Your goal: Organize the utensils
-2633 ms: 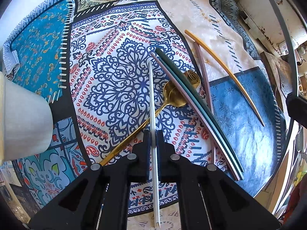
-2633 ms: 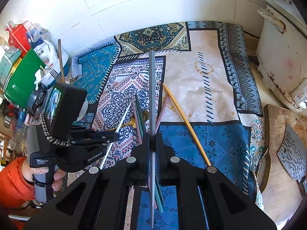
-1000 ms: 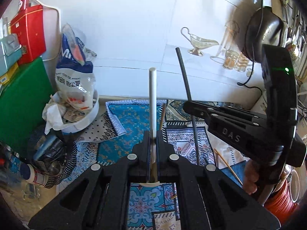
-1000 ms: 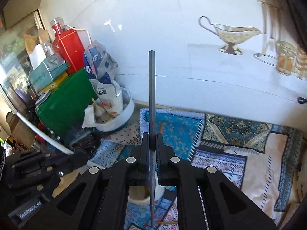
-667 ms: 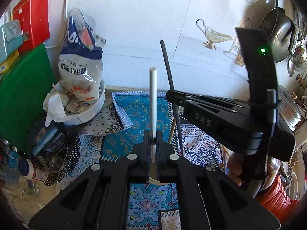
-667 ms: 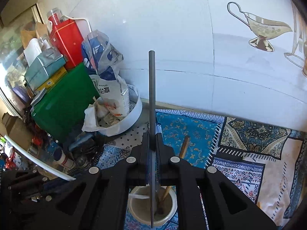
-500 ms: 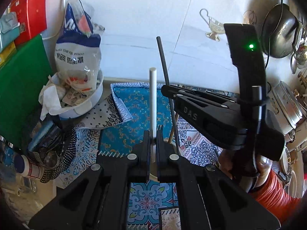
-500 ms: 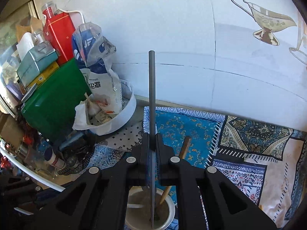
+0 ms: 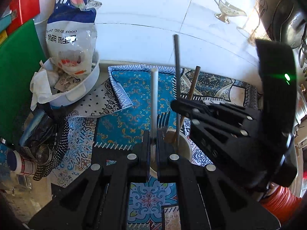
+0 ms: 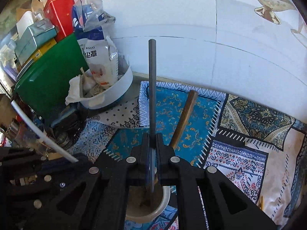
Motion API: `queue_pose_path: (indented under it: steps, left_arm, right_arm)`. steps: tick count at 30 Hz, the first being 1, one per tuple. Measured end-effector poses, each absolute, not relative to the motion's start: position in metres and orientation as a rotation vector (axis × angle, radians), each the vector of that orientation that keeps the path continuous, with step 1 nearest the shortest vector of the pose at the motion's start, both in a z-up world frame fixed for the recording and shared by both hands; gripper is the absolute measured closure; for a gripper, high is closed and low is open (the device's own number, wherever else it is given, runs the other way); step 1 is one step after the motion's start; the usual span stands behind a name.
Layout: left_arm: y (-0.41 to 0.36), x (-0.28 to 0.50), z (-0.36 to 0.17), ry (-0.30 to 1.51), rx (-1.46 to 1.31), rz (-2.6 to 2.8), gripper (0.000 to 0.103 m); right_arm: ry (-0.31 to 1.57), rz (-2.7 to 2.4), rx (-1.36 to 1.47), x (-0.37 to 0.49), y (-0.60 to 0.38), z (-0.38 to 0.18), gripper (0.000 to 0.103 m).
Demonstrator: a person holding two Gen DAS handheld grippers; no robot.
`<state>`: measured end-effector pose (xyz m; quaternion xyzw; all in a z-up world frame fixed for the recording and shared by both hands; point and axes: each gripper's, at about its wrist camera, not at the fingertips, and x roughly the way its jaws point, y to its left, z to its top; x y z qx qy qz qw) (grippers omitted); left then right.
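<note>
My left gripper (image 9: 153,134) is shut on a white chopstick (image 9: 154,99) held upright, its lower end dipping into a white holder cup (image 9: 187,149). My right gripper (image 10: 152,136) is shut on a dark grey chopstick (image 10: 152,88), also upright, with its lower end inside the same cup (image 10: 165,203). In the left wrist view the right gripper (image 9: 173,103) crosses from the right, gripping the grey chopstick (image 9: 177,67). A fork (image 9: 163,117) and a wooden-handled utensil (image 9: 192,86) stand in the cup. The wooden handle (image 10: 185,117) leans right in the right wrist view.
A patterned cloth (image 10: 239,159) covers the counter. At the back left stand a white bowl (image 10: 119,92) with a food-cover bag (image 9: 71,30), a green board (image 10: 48,82) and a red tin (image 10: 59,11). A black perforated basket (image 9: 53,145) sits left. A white tiled wall (image 10: 191,38) rises behind.
Both grippers sank toward the cup with their chopsticks still gripped. The cup has come in under the fingers, and the chopsticks' lower ends now reach into it.
</note>
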<state>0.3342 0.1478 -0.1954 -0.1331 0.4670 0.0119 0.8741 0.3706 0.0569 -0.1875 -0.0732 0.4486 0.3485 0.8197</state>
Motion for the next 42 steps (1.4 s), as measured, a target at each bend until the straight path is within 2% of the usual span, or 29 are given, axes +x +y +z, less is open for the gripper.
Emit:
queue_pose_path:
  steps: [4,9,16,24,31,38,42]
  left_arm:
    - [0.15,0.337,-0.199,0.993,-0.3,0.028,0.099]
    - [0.147,0.334,-0.193,0.978,-0.294,0.036,0.096]
    - [0.133,0.316,-0.171,0.923,-0.252,0.028,0.088]
    - [0.112,0.294,-0.153,0.877,-0.214,-0.001,0.078]
    - [0.086,0.282,-0.142,0.854,-0.2,-0.075,0.075]
    - [0.05,0.28,-0.148,0.858,-0.13,-0.129,0.068]
    - [0.027,0.286,-0.166,0.907,-0.104,-0.176,0.067]
  right_arm:
    - [1.04,0.784,-0.19,0.365,0.052,-0.193,0.097]
    - [1.055,0.782,-0.236,0.355,0.042,-0.186,0.096]
    - [1.003,0.759,-0.236,0.337,0.022,-0.16,0.095]
    - [0.922,0.689,-0.235,0.314,-0.01,-0.134,0.087]
    - [0.889,0.616,-0.218,0.299,-0.042,-0.122,0.085]
    - [0.924,0.529,-0.201,0.288,-0.078,-0.137,0.078]
    - [0.999,0.456,-0.193,0.289,-0.105,-0.163,0.078]
